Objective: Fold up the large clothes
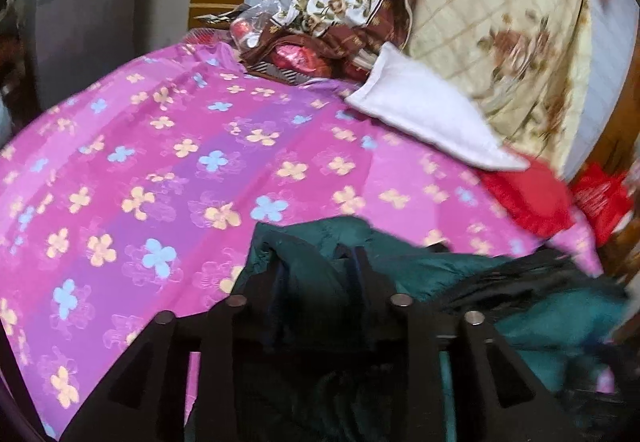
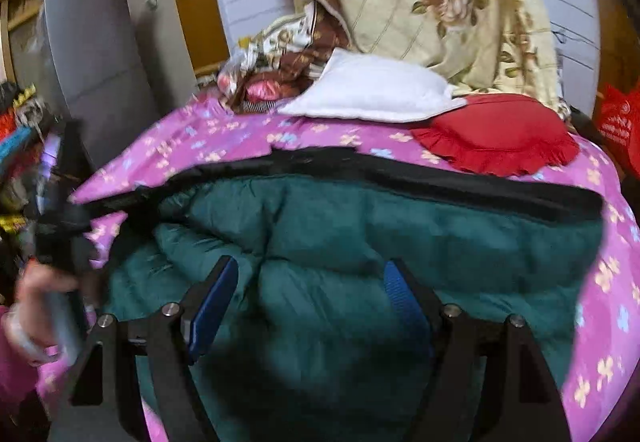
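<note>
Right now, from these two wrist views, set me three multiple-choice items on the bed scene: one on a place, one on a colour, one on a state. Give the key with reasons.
1. Where does the red cushion lie?
A. On the pink floral bedspread, beside the white pillow
B. On the floor
C. Under the jacket

2. What colour is the puffy jacket?
A. Yellow
B. Dark green with a black edge
C. White

3. How does the right gripper stand?
A. Shut on the cushion
B. Open over the jacket
C. Shut on the pillow

Key: 1 A, it rests on the spread against the pillow's corner. 2 B, green quilting, black trim. 3 B, the blue-padded fingers stand wide apart with jacket between.
</note>
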A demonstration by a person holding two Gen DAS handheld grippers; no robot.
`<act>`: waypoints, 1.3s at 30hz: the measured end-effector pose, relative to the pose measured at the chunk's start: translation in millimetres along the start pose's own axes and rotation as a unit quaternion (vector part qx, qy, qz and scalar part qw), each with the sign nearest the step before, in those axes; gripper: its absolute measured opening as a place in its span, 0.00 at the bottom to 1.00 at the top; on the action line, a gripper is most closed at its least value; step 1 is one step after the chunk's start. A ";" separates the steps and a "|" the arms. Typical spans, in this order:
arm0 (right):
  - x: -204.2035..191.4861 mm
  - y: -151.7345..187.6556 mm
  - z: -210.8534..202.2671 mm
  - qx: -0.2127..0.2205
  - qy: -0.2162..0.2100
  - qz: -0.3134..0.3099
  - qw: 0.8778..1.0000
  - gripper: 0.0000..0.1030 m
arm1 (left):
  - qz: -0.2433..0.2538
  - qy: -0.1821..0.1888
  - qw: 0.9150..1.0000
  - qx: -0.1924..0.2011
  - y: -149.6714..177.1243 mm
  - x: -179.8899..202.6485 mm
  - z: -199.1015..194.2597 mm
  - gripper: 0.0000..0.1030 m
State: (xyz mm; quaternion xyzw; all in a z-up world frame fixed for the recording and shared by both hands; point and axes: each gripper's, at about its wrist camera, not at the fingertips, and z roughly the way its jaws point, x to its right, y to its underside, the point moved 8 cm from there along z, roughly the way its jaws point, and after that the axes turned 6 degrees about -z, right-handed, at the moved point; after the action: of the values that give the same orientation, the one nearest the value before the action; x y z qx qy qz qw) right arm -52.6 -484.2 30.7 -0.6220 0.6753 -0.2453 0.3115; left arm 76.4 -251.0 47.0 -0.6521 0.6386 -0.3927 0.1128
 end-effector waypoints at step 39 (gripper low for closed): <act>140.4 37.7 57.5 -0.078 0.111 0.067 0.988 0.79 | 0.000 -0.090 0.995 -0.033 27.6 -21.5 37.6 0.50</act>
State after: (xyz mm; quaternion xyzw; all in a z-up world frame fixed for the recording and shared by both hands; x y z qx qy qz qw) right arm -41.3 -616.3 -52.0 -0.5663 0.7632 -0.2377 0.2008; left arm 83.3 -248.9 -3.9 -0.6882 0.6386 -0.3108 0.1480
